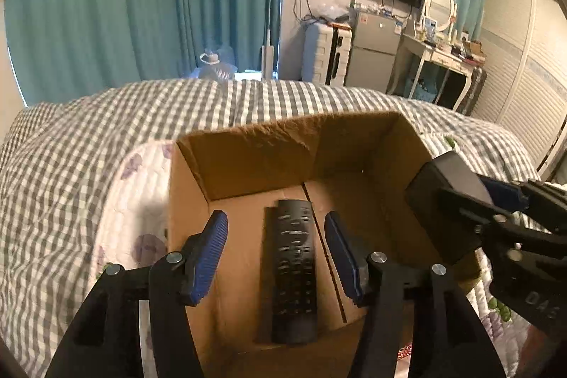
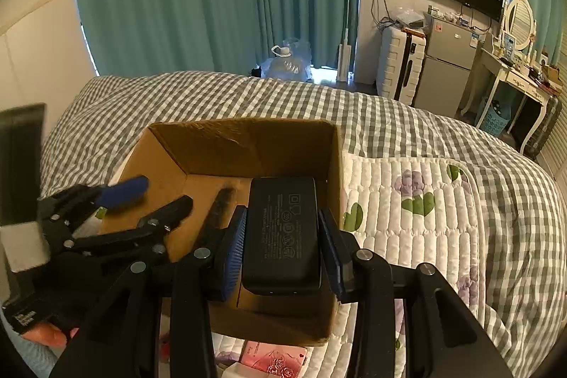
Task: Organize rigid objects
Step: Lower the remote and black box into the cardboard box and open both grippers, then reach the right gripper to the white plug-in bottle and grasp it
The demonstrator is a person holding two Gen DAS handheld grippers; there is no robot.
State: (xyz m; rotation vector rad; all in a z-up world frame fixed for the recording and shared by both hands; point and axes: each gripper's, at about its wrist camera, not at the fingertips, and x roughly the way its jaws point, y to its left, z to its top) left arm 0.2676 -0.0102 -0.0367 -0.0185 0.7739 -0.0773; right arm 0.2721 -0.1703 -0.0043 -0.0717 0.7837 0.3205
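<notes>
Blue pads [image 2: 235,248] of the right gripper [image 2: 283,250] clamp a black adapter [image 2: 283,232] over the box [image 2: 198,144], ready to lower in. Left gripper [image 1: 276,250] stands open, pads clear of the remote [image 1: 294,268] lying on the box floor.

right tool [image 2: 281,248] gripping power bank [image 2: 283,232], cardboard box [image 2: 226,147]

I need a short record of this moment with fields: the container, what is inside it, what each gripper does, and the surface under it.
container: open cardboard box
inside: black remote control, flat on the box floor
left gripper: open, pads either side of the remote, not touching
right gripper: shut on black power adapter, over the box
surface: bed with checked cover and floral quilt
</notes>
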